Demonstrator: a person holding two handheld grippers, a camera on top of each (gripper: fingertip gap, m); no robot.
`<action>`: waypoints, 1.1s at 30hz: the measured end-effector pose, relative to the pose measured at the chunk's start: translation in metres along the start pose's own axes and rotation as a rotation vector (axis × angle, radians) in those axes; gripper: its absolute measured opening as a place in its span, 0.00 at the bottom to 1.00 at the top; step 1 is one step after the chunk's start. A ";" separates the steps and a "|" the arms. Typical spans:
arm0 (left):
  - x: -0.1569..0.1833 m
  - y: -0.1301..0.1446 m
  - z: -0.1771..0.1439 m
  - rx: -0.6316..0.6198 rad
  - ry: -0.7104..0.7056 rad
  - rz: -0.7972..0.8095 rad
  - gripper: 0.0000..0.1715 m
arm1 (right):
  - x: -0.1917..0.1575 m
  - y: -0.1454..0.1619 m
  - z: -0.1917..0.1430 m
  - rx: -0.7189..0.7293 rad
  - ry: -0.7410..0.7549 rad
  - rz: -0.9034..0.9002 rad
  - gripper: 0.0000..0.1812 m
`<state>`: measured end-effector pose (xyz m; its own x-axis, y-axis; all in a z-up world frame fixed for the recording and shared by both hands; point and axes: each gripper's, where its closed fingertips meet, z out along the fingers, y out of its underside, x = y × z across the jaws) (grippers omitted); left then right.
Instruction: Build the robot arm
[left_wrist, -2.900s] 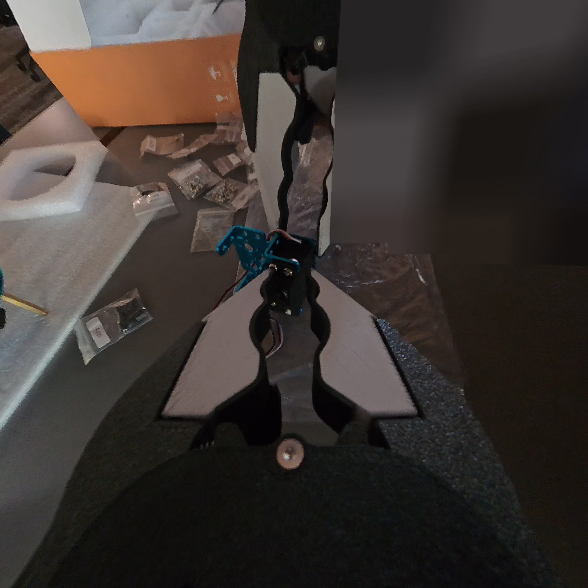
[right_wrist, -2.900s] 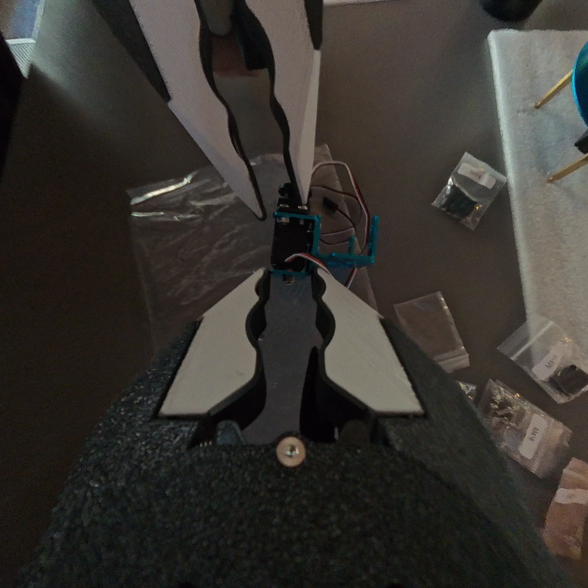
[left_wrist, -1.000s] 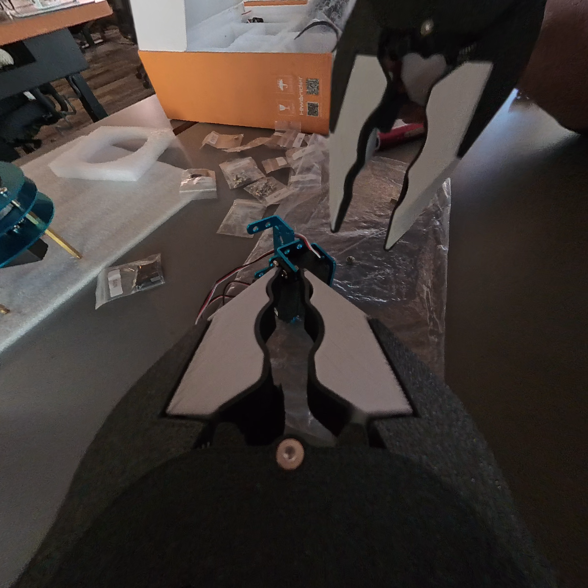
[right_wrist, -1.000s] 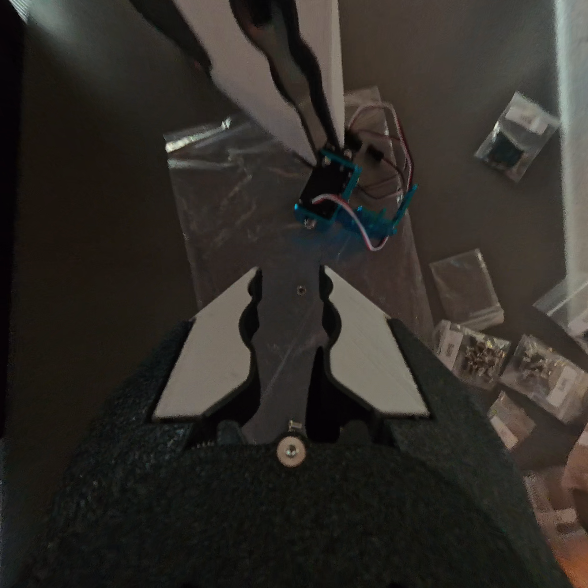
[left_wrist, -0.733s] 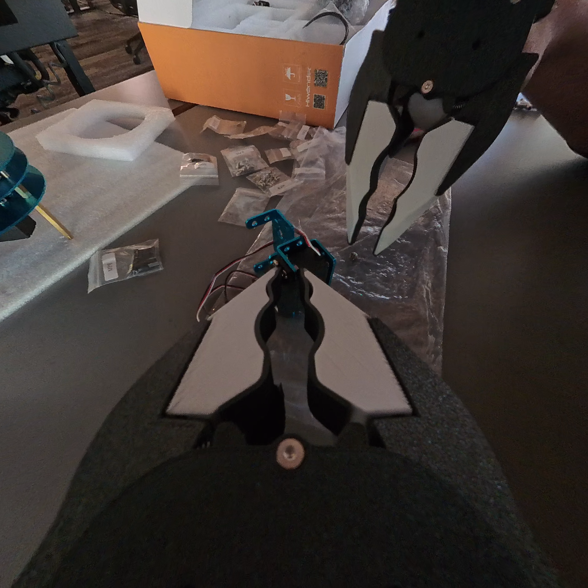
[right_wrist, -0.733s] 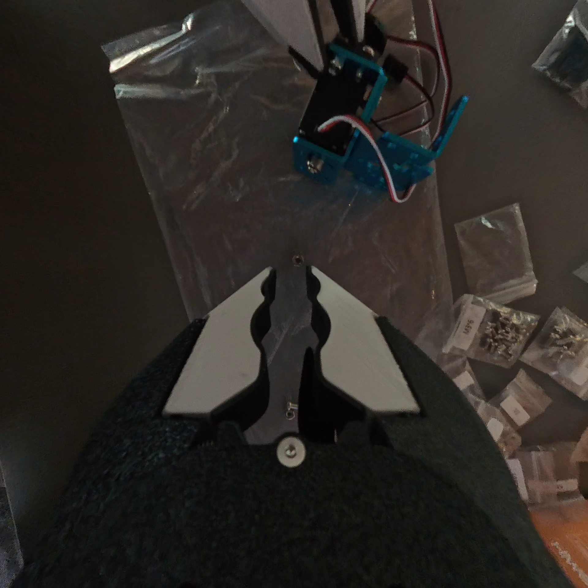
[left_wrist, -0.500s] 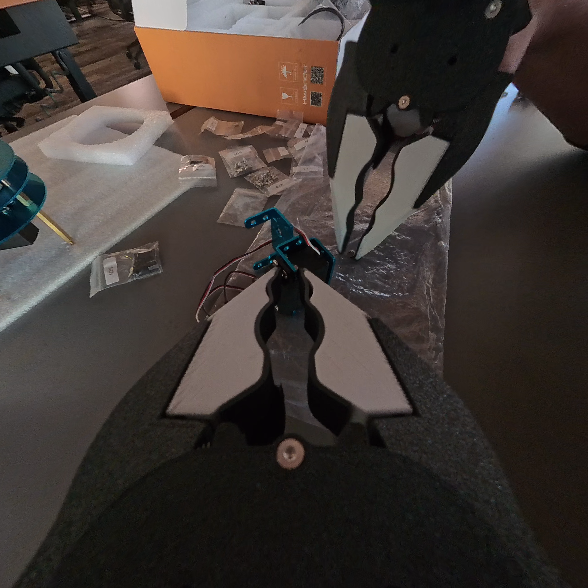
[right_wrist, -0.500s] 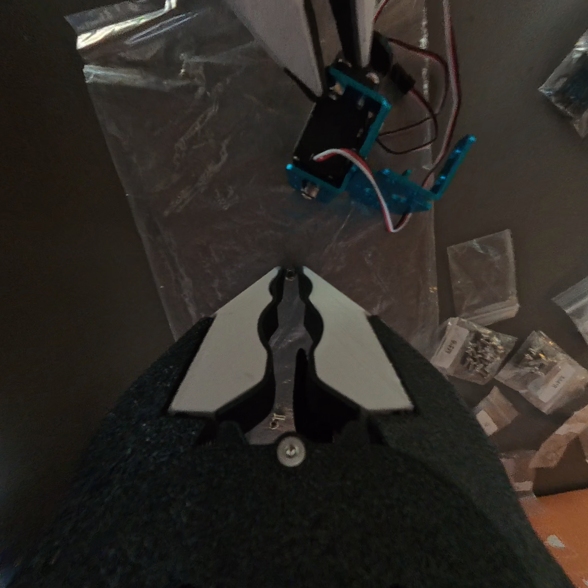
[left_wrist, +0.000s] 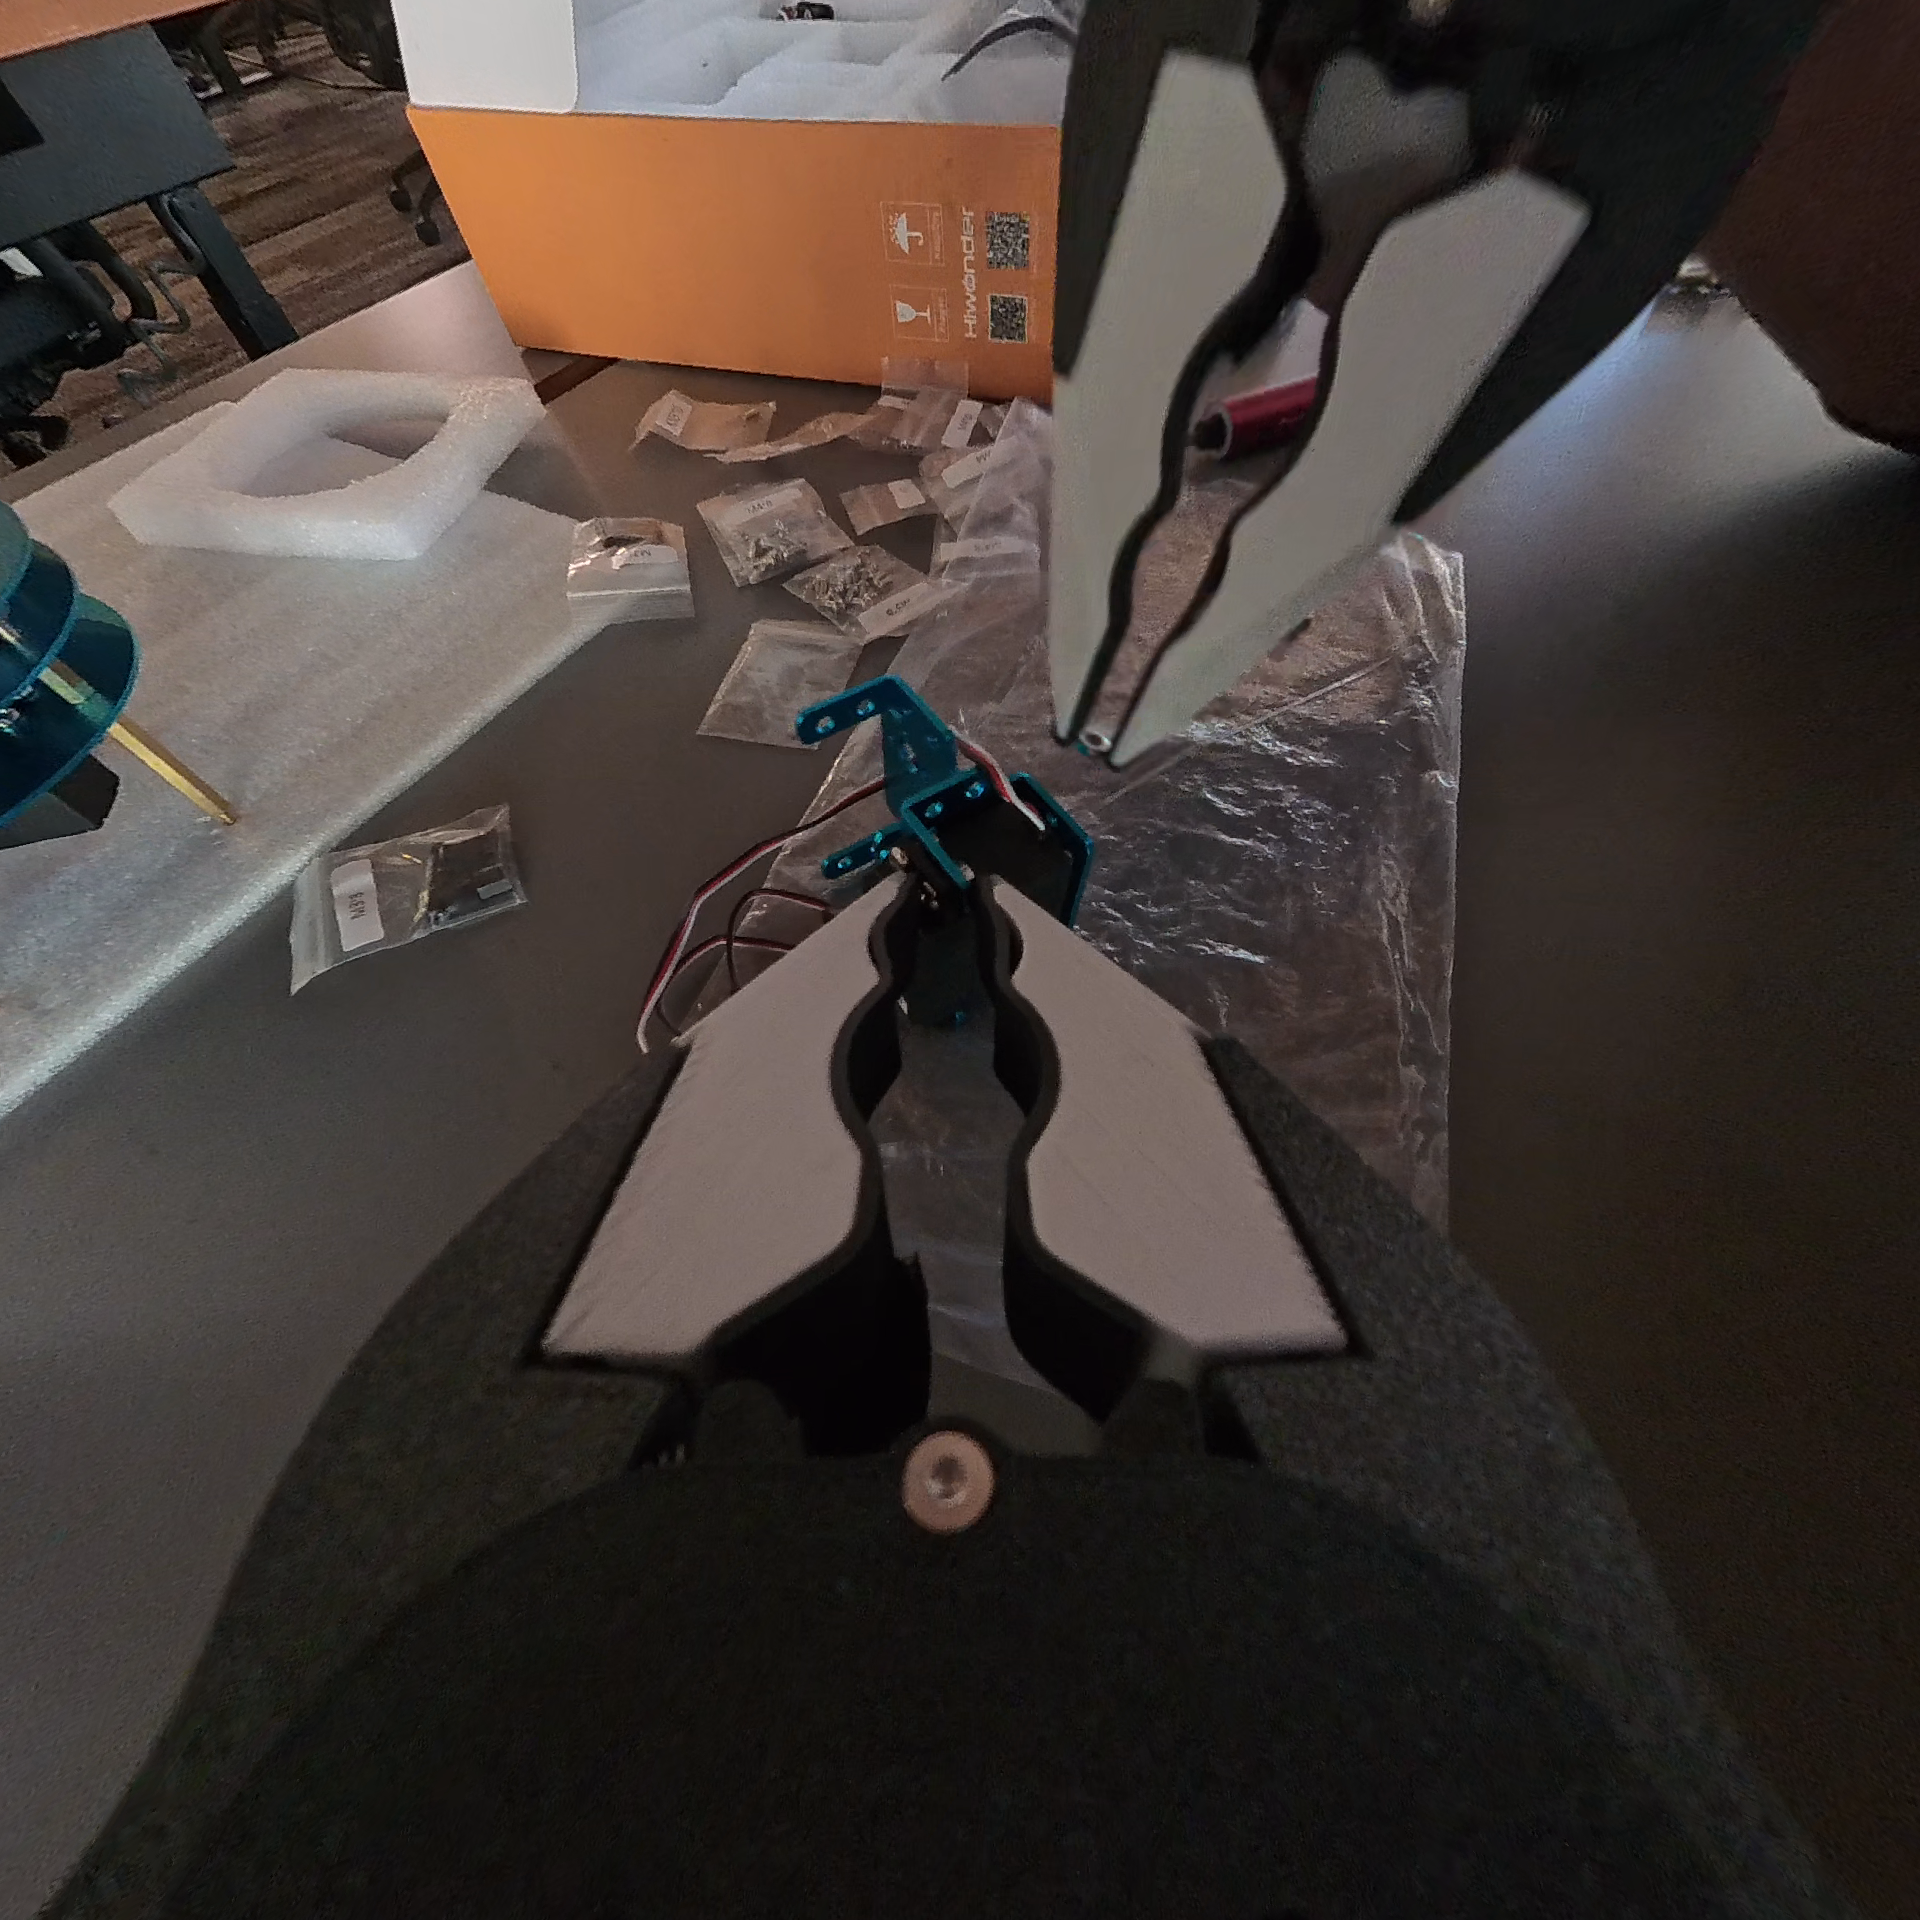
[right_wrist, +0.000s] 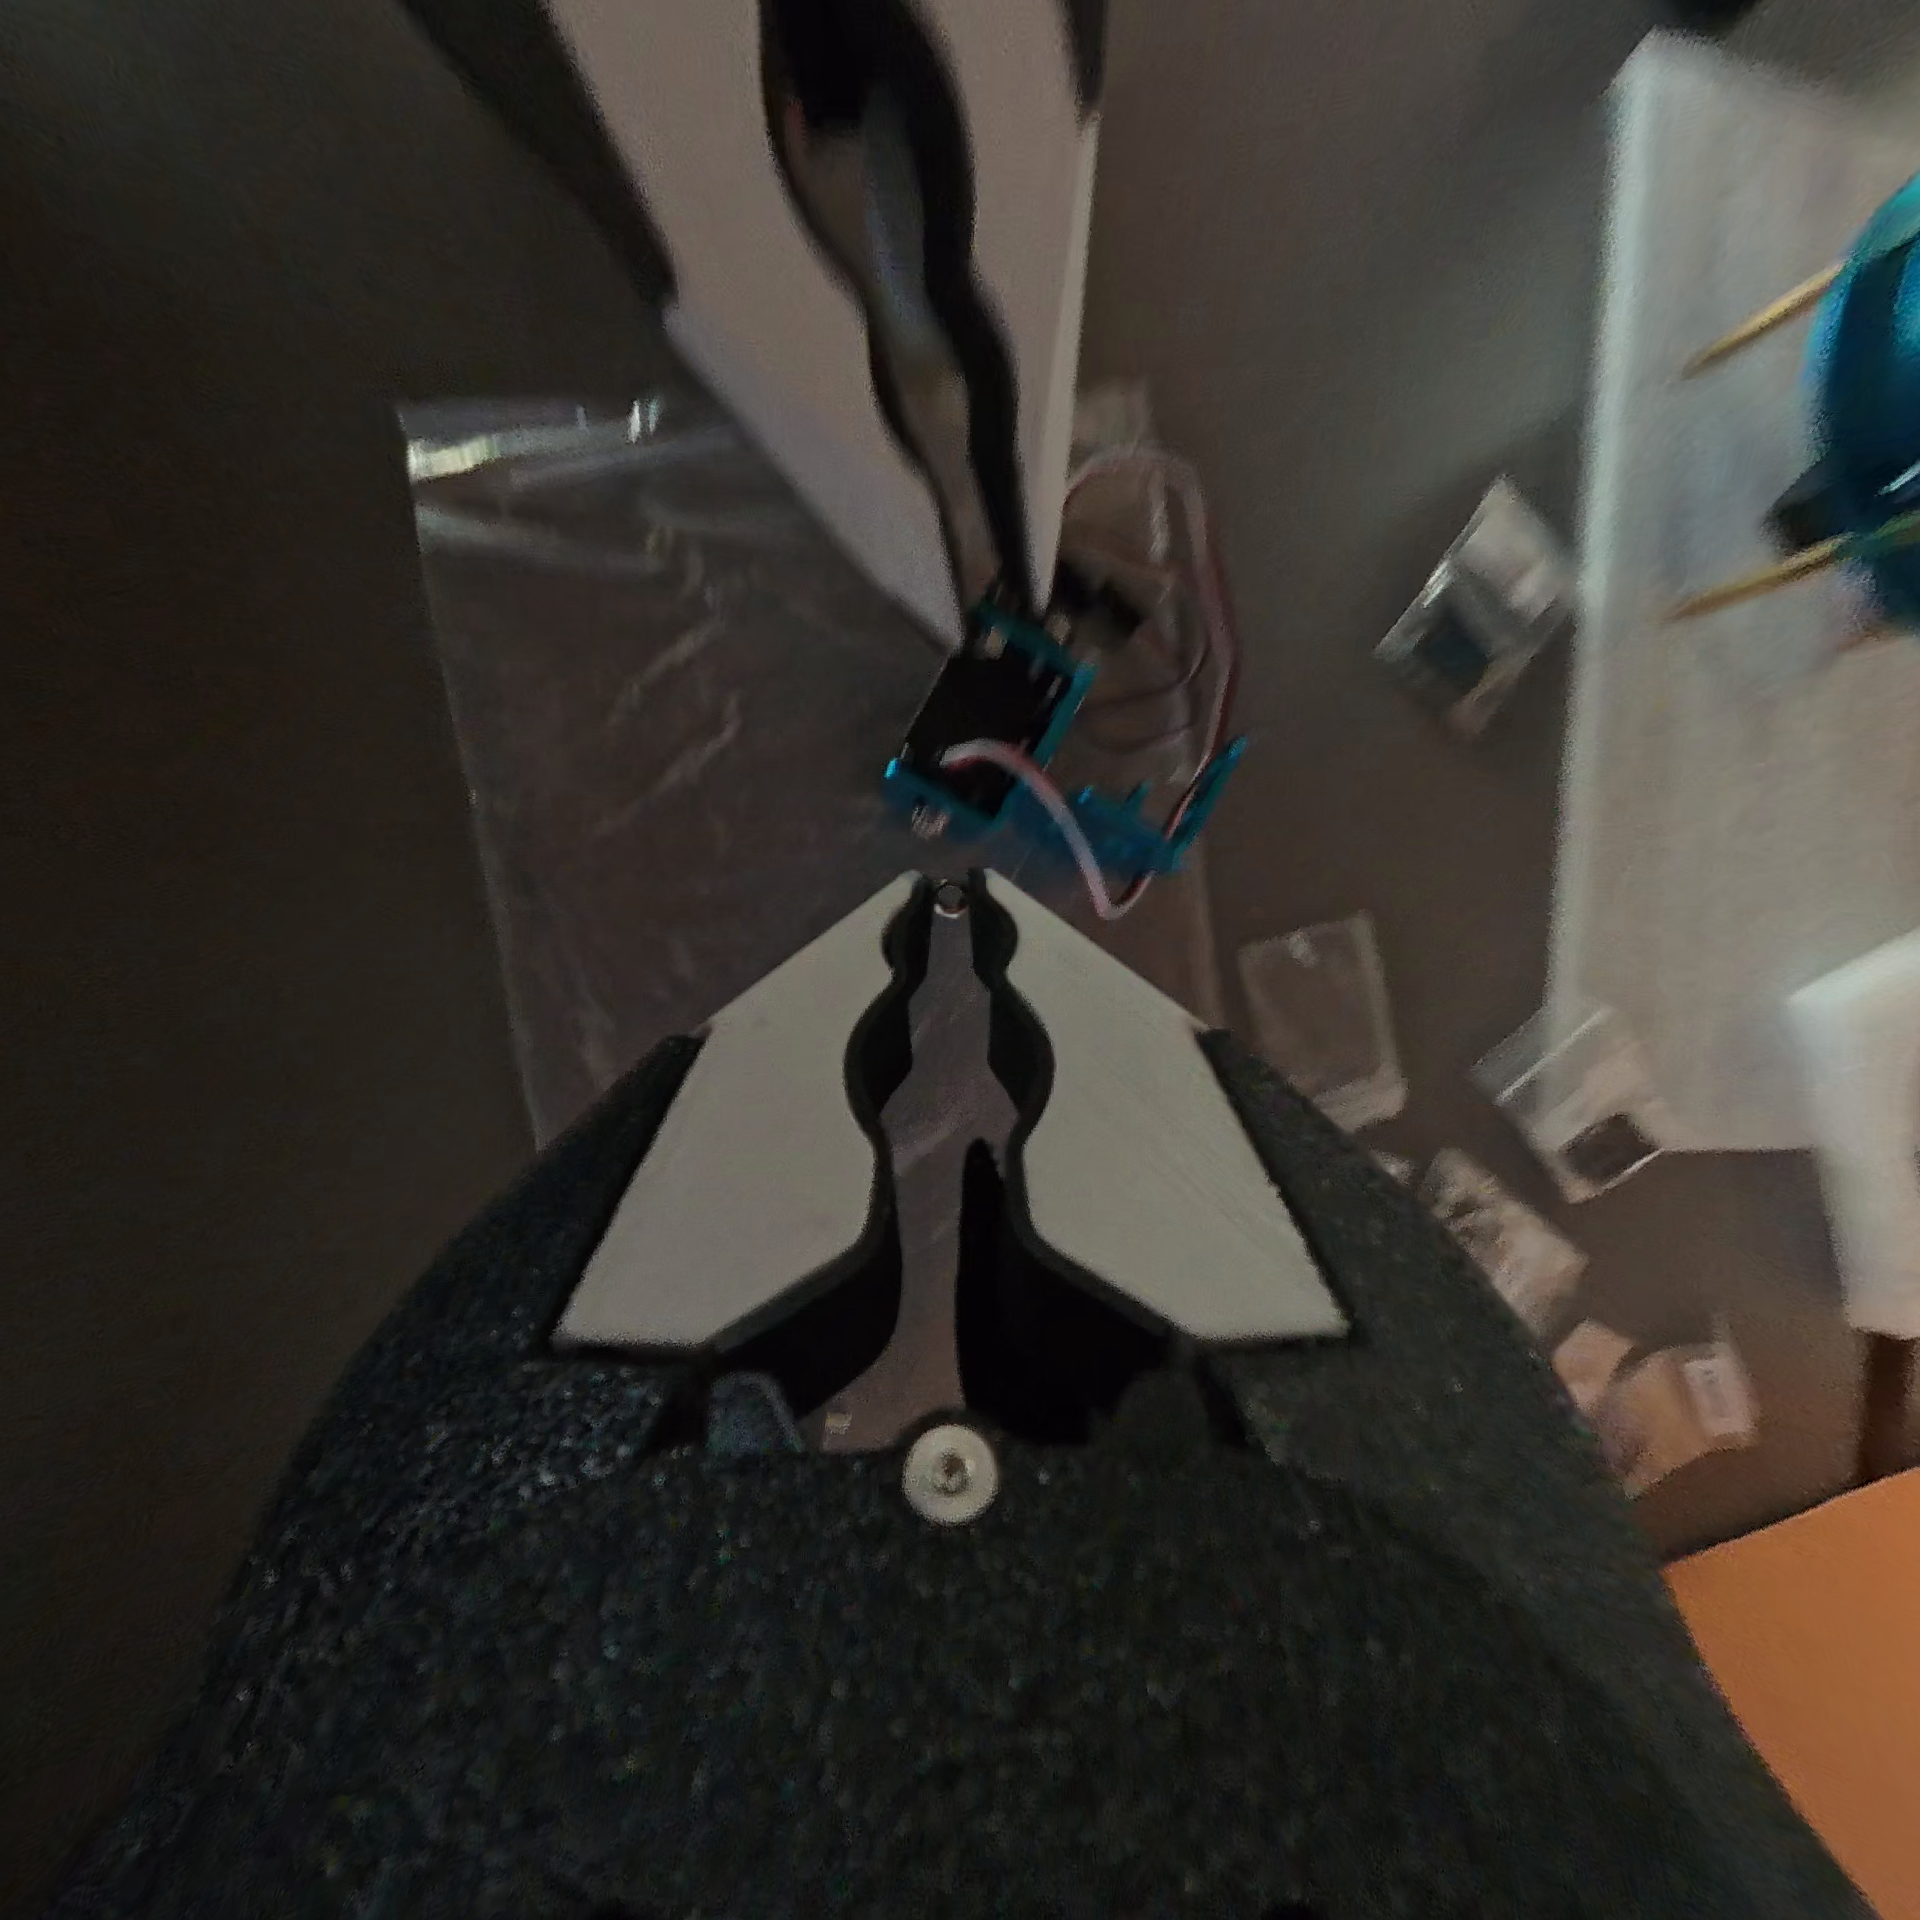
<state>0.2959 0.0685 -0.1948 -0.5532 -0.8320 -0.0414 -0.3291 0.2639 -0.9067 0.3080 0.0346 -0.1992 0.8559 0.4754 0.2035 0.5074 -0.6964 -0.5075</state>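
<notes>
The left gripper (left_wrist: 940, 914) is clamped on the blue servo bracket (left_wrist: 971, 831); the right gripper (right_wrist: 948, 891) pinches a tiny screw (right_wrist: 948, 896) over the plastic bag (left_wrist: 1299, 883). A weak pinch could drop the screw. Screw bags (left_wrist: 862, 592) litter the surface (left_wrist: 312, 1143); the orange box (left_wrist: 748, 260) holds white foam.

Each wrist camera looked down along its fingers, close, from opposite sides; both saw the blue metal bracket with black servo (left_wrist: 971, 831) (right_wrist: 987, 727).
</notes>
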 end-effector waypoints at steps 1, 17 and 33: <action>0.000 0.000 0.000 0.000 0.005 0.003 0.06 | 0.004 -0.010 -0.003 0.047 0.022 -0.016 0.03; -0.011 0.000 0.001 -0.002 0.007 -0.038 0.16 | 0.019 -0.039 0.017 0.124 0.048 -0.123 0.03; -0.002 0.000 0.006 -0.013 0.021 0.044 0.13 | 0.019 -0.036 0.018 0.119 0.124 -0.243 0.03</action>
<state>0.3013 0.0669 -0.1972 -0.5834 -0.8089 -0.0725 -0.3137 0.3068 -0.8986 0.3041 0.0779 -0.1919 0.7198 0.5461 0.4285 0.6904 -0.4987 -0.5241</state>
